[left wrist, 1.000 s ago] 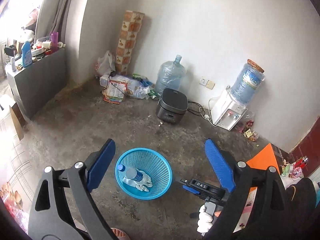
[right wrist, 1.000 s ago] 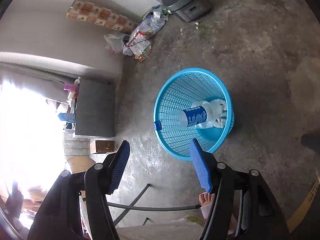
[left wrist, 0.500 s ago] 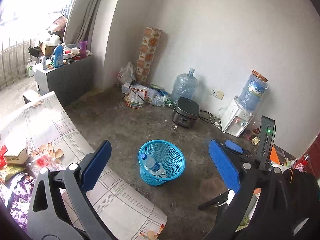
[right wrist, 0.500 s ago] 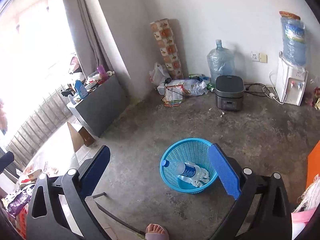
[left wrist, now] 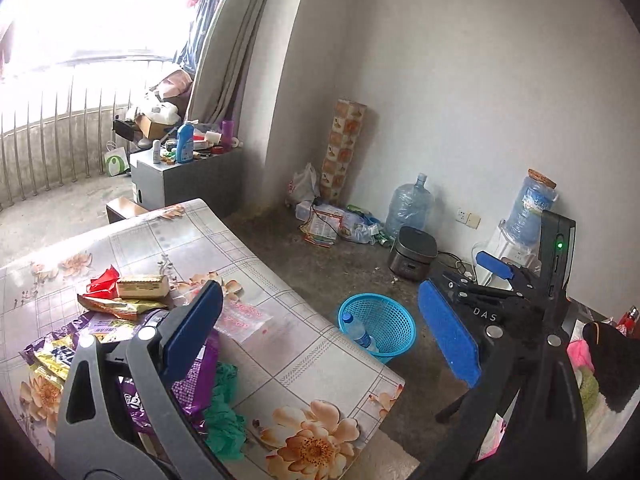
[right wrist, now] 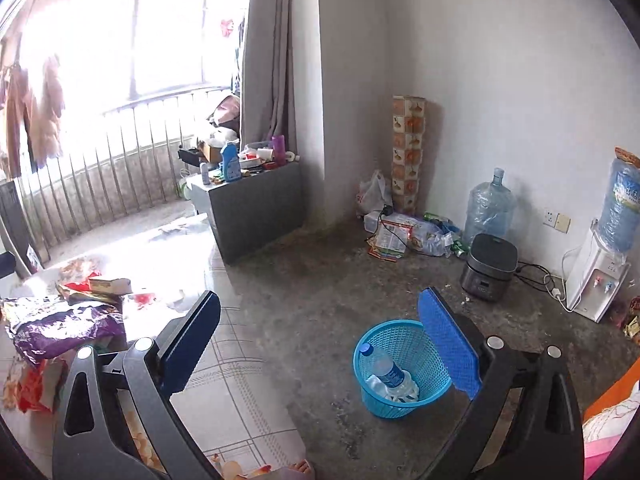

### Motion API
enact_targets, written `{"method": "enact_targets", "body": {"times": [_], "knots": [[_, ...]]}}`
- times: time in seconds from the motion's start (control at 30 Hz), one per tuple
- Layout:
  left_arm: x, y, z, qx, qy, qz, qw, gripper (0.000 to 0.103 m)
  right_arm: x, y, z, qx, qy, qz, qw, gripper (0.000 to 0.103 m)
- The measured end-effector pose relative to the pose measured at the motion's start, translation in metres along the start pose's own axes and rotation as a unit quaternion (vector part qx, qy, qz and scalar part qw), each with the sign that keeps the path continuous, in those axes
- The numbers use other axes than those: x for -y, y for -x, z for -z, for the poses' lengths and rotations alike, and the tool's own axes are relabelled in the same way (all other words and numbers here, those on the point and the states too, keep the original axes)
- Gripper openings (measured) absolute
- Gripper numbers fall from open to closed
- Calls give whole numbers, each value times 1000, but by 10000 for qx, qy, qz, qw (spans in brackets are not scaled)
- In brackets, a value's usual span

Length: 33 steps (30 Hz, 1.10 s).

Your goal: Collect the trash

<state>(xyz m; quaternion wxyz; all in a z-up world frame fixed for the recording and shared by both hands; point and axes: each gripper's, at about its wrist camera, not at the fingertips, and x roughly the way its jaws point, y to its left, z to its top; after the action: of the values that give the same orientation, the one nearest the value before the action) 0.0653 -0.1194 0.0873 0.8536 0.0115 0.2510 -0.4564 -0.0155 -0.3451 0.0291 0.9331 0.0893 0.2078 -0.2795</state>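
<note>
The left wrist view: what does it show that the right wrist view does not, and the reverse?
Only the left wrist view shows the right gripper from the side, a teal crumpled item on the table, and a clear red-printed bag. Only the right wrist view shows clothes hanging at the balcony and a bare foot. Both show the blue basket holding a water bottle, the purple wrapper, and both grippers open and empty.

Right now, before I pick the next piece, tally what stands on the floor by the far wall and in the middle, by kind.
Water dispenser: 1
Large water jugs: 2 (floor jug, mounted jug)
Rice cooker: 1
Blue basket: 1
Plastic bottle in the basket: 1
Total: 6
</note>
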Motion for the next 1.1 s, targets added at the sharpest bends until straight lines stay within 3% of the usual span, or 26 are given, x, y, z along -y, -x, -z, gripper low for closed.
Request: {"method": "enact_targets", "body": {"times": [0.2,0.43,0.6,0.73,0.87,0.97,1.1], "knots": [[-42,40,13,195,428,-420,9980,94,-42,6,-10,-117,-16,-1047,9944,96],[-96,70,1,299,872,-737,9930,94,-76,-9,-10,-556,-122,-1800,9820,96],[-130,63,-30,-124,935,-936,9911,94,-95,-28,-15,-880,-175,-2102,9735,96],[-162,36,-56,-718,1277,-480,9880,94,-101,-52,-19,-1339,-352,-2310,9631,96],[-184,-7,-76,-1357,1481,-159,9795,94,-95,-86,-11,-1990,-987,-2665,9379,94],[-191,-50,-85,-1937,1137,-228,9742,94,-88,-114,3,-2515,-1575,-2912,9095,91],[-206,-121,-79,-2924,992,-118,9511,94,-80,-148,26,-3096,-2240,-3137,8692,89]]}}
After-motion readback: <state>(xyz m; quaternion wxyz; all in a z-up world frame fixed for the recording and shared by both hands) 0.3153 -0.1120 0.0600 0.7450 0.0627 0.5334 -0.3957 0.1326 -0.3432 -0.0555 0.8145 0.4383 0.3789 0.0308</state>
